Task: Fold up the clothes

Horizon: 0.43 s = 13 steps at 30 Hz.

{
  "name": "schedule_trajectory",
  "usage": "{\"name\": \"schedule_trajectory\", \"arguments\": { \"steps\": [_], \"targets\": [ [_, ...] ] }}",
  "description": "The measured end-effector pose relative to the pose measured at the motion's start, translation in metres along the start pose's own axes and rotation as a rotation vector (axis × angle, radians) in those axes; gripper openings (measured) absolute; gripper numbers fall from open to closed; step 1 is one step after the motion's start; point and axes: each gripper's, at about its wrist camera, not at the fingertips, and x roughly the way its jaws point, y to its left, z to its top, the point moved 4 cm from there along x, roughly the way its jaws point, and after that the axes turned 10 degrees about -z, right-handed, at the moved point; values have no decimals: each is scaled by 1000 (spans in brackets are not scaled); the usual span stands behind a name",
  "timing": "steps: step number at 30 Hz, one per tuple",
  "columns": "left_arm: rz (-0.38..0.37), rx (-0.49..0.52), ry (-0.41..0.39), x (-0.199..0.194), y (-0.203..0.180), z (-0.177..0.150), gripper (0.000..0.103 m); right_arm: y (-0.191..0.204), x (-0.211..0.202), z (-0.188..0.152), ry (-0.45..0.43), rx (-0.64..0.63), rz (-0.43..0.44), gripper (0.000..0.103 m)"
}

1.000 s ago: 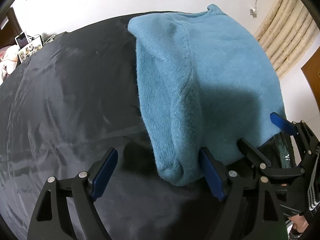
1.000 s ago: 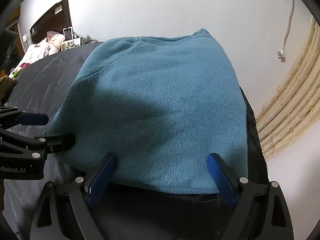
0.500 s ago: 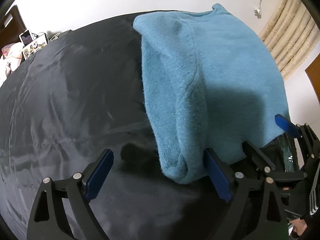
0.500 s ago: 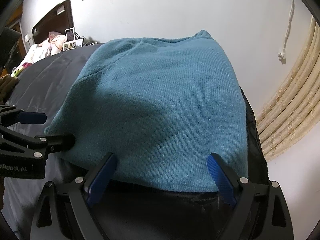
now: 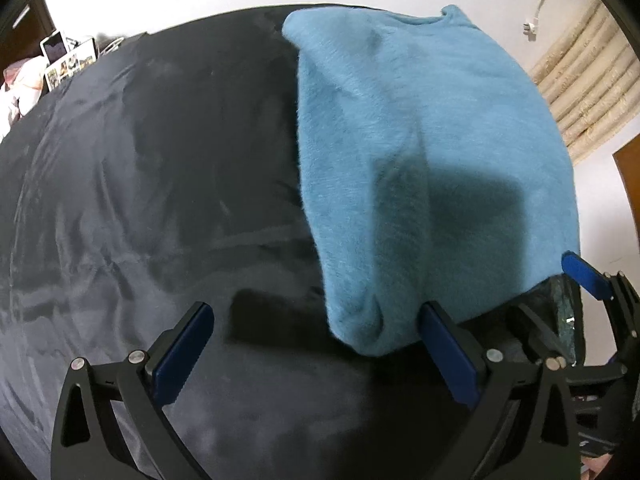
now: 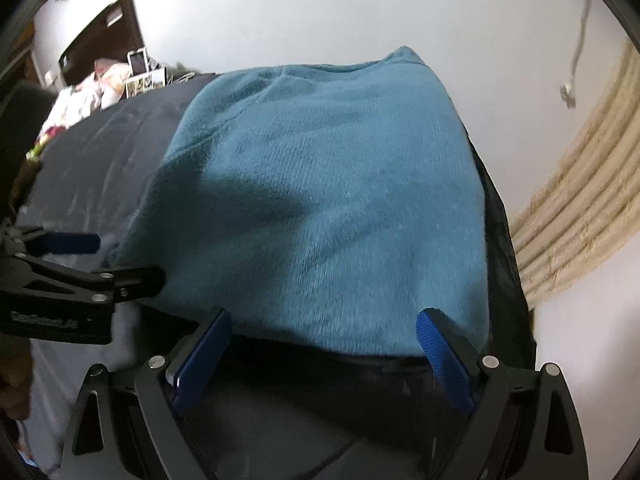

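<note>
A folded blue fleece sweater (image 5: 420,152) lies on a black sheet (image 5: 140,200) and also shows in the right wrist view (image 6: 328,200). My left gripper (image 5: 316,344) is open and empty, just in front of the sweater's near left corner, its right finger beside the folded edge. My right gripper (image 6: 324,344) is open and empty, just in front of the sweater's near edge. Each gripper shows in the other's view: the right one in the left wrist view (image 5: 552,292), the left one in the right wrist view (image 6: 112,256).
The black sheet spreads wide to the left of the sweater. A white wall (image 6: 320,12) stands behind, with beige curtains (image 6: 580,208) at the right. Small picture frames (image 5: 68,60) and clutter sit at the far left. A brown door (image 5: 628,184) is at the right.
Both grippers have drawn back slightly from the sweater and lifted a little. The sweater has stayed in place. Both stay open.
</note>
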Motion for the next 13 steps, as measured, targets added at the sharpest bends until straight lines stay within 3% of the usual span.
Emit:
{"name": "schedule_trajectory", "arguments": {
  "steps": [7, 13],
  "targets": [
    [48, 83, -36, -22, -27, 5, 102, -28, -29, -6, -28, 100, -32, 95],
    [51, 189, -116, -38, -52, 13, 102, -48, -44, -6, -61, 152, -77, 95]
  ]
}}
